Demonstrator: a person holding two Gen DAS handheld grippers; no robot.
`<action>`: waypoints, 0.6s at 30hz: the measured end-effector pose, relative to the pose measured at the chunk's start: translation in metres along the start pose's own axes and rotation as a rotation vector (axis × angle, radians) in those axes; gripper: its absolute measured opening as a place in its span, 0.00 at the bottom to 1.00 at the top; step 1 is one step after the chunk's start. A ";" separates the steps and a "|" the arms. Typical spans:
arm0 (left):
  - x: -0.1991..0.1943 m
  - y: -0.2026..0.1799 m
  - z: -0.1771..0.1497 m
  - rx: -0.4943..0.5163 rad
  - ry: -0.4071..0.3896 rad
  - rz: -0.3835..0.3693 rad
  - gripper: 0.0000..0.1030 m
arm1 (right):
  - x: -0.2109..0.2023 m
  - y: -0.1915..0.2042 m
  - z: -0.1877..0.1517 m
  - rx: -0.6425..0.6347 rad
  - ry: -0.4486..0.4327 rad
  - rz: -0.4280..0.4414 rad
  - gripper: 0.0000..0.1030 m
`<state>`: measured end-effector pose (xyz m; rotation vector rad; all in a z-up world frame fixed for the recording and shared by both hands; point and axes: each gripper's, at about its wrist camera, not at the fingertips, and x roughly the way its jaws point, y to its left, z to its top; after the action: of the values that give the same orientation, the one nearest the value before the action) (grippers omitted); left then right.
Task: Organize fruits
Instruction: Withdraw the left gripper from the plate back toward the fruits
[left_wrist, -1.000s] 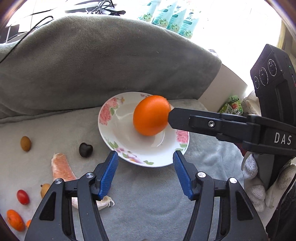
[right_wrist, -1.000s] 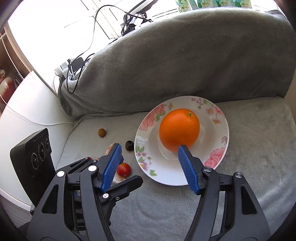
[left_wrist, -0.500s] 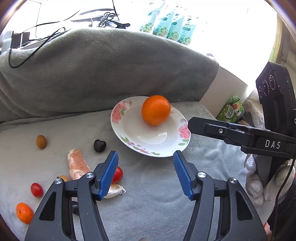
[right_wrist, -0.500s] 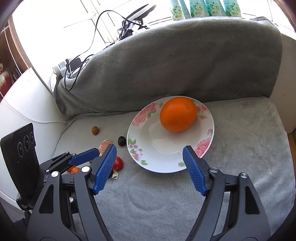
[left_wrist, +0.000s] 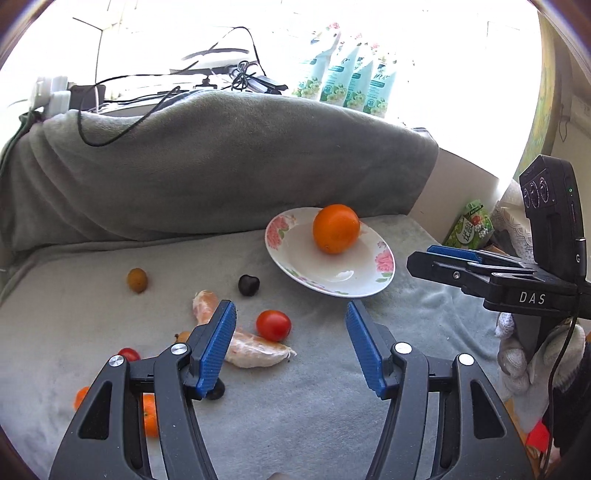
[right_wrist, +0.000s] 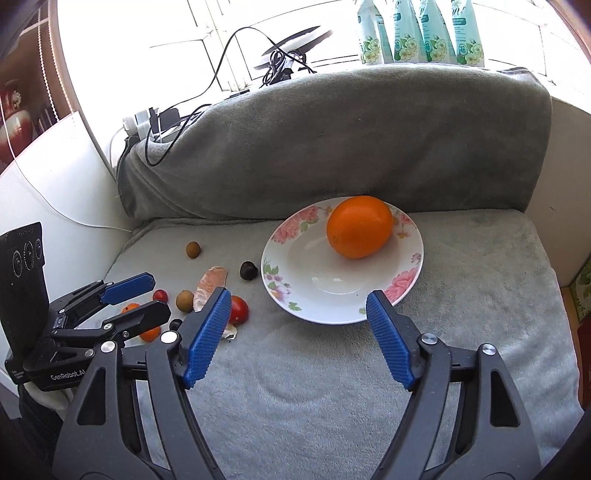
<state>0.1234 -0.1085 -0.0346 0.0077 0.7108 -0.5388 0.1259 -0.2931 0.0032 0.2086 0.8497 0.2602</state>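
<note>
A large orange (left_wrist: 335, 229) (right_wrist: 359, 231) lies on the far side of a flowered white plate (left_wrist: 295, 251) (right_wrist: 295, 266) on the grey blanket. Left of the plate lie a red tomato (left_wrist: 273, 325) (right_wrist: 238, 309), a dark fruit (left_wrist: 248, 284) (right_wrist: 248, 270), peeled citrus segments (left_wrist: 255, 349) (right_wrist: 211, 282), a brown fruit (left_wrist: 137, 280) (right_wrist: 192, 250) and small orange fruits (left_wrist: 149, 413). My left gripper (left_wrist: 290, 343) is open and empty, above the tomato and segments. My right gripper (right_wrist: 297, 338) is open and empty, in front of the plate.
A grey blanket-covered backrest (left_wrist: 221, 158) rises behind the plate. Cables (right_wrist: 280, 59) and several green-white tubes (right_wrist: 417, 29) sit on the sill behind it. A green packet (left_wrist: 467, 229) lies beyond the cushion's right edge.
Both grippers have pulled back from the plate, leaving the orange on it. The left gripper has shifted toward the small fruits, bringing more of them into view.
</note>
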 end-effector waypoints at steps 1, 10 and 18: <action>-0.004 0.005 -0.002 -0.006 -0.003 0.009 0.60 | -0.001 0.003 -0.002 -0.011 0.000 0.002 0.76; -0.038 0.055 -0.032 -0.111 -0.016 0.088 0.60 | 0.004 0.035 -0.011 -0.103 0.019 0.040 0.76; -0.056 0.085 -0.055 -0.193 -0.011 0.131 0.60 | 0.018 0.053 -0.016 -0.127 0.055 0.082 0.76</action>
<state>0.0940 0.0018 -0.0564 -0.1279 0.7441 -0.3436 0.1175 -0.2358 -0.0049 0.1184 0.8773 0.3972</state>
